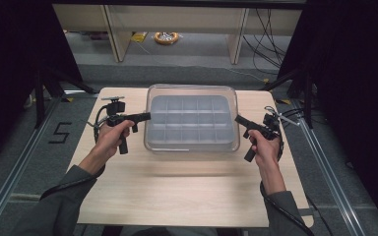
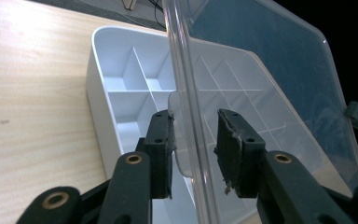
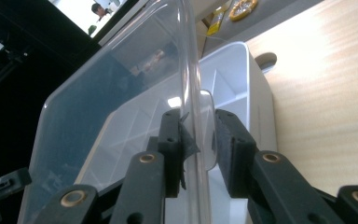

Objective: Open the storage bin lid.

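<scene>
Pale wood tabletop [image 1: 187, 191] spreads under two grippers, one in each hand, with grey floor and dark curtains around it. Left gripper [image 1: 145, 116] points level toward the right gripper, its jaws clamped on the left short edge of one clear lid [image 1: 192, 91]; in the left gripper view [image 2: 193, 140] the lid's rim and a small tab run up between the two black pads. Right gripper [image 1: 238, 119] points back at it and a little upward, clenched on the opposite short edge; in the right gripper view [image 3: 198, 144] both pads press the clear rim. Each hand wraps a pistol-style handle, left hand [image 1: 112, 135] and right hand [image 1: 265, 145], forearms in grey sleeves coming up from the near edge and angling inward. Between the two grippers the lid hangs over one white tray [image 1: 193, 129], which rests on the table and is split into a grid of compartments, three rows by five as far as the high view shows; every visible cell is bare. Beyond the tray, a yellow coil [image 1: 166, 37] lies on the floor.
</scene>
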A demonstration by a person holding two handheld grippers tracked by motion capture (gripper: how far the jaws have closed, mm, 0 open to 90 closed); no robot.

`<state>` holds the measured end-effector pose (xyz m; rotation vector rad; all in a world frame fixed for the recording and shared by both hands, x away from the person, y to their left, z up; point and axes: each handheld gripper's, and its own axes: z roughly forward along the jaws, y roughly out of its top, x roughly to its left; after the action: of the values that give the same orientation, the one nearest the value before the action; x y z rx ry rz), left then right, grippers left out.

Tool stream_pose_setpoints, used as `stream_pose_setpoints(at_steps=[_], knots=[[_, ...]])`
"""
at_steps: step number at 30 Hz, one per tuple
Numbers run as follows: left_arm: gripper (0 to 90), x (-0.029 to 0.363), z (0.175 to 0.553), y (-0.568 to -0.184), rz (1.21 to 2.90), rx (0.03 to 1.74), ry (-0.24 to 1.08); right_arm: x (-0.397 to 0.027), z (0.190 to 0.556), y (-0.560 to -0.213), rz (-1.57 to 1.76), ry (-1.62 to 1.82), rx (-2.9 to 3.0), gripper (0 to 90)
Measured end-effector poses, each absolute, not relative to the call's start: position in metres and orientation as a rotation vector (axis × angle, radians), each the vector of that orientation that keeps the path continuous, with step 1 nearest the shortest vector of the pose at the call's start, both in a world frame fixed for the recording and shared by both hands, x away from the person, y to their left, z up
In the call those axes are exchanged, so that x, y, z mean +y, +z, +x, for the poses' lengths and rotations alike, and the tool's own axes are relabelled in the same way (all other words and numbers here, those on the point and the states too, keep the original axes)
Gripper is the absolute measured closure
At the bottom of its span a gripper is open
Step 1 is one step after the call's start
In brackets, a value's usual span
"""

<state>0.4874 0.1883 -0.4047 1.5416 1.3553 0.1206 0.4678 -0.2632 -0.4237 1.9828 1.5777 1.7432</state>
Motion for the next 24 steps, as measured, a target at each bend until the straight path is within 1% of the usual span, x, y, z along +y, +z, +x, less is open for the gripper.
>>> stream_pose_setpoints(at_steps=[4, 6, 13, 18, 20, 24], knots=[[66.0, 0.189, 0.479, -0.41, 1.542, 1.358, 0.127, -0.262, 0.458, -0.429, 1.921, 1.723, 1.595, 73.4], [65.8, 0.189, 0.473, -0.411, 1.54, 1.356, 0.122, -0.261, 0.452, -0.427, 1.943, 1.729, 1.586, 73.3], [65.5, 0.192, 0.464, -0.415, 1.561, 1.356, 0.109, -0.259, 0.436, -0.423, 1.864, 1.726, 1.601, 73.8], [65.8, 0.193, 0.455, -0.417, 1.539, 1.349, 0.091, -0.259, 0.426, -0.422, 1.864, 1.702, 1.614, 73.3], [65.7, 0.194, 0.451, -0.419, 1.555, 1.343, 0.108, -0.259, 0.423, -0.424, 1.826, 1.715, 1.62, 73.5], [65.7, 0.196, 0.443, -0.425, 1.531, 1.36, 0.083, -0.26, 0.415, -0.427, 1.799, 1.681, 1.653, 73.9]])
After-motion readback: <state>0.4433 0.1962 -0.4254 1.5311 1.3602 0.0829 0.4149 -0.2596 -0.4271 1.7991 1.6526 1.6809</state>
